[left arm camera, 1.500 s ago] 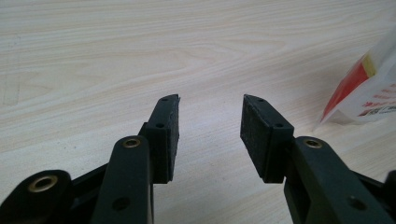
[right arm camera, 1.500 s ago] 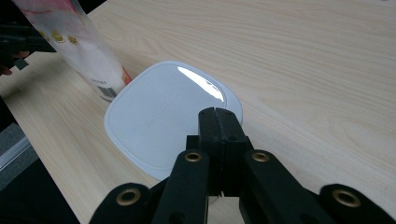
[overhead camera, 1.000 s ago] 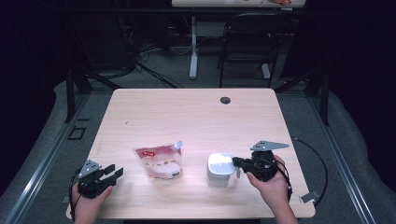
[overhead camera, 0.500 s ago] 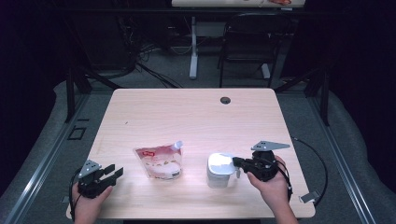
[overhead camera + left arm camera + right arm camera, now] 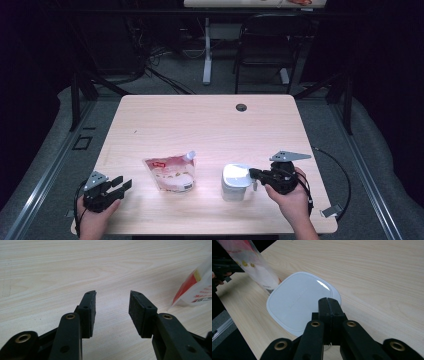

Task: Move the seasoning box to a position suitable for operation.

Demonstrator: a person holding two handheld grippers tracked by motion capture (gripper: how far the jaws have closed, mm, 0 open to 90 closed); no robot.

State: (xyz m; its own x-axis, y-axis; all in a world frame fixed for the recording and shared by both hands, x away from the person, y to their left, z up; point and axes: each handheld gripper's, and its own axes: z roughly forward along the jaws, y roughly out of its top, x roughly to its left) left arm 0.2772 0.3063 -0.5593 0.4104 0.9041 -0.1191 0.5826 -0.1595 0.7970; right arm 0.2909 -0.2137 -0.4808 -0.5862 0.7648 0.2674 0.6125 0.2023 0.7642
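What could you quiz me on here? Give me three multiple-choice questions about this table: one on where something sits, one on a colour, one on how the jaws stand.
1. Where does the spouted pouch lie relative to the white container?
A. On top of it
B. To its left in the high view
C. At the table's far edge

2. What colour is the container's lid?
A. White
B. Green
C. Black

3. How do the jaws of the two grippers stand?
A. Both wide apart
B. Left gripper open, right gripper shut
C. Left shut, right open

Answers:
1. B: the high view shows the pouch flat on the table, left of the container.
2. A: the right gripper view shows a plain white lid.
3. B: bare wood shows between the left jaws, while the right jaws meet with no gap, above the lid.
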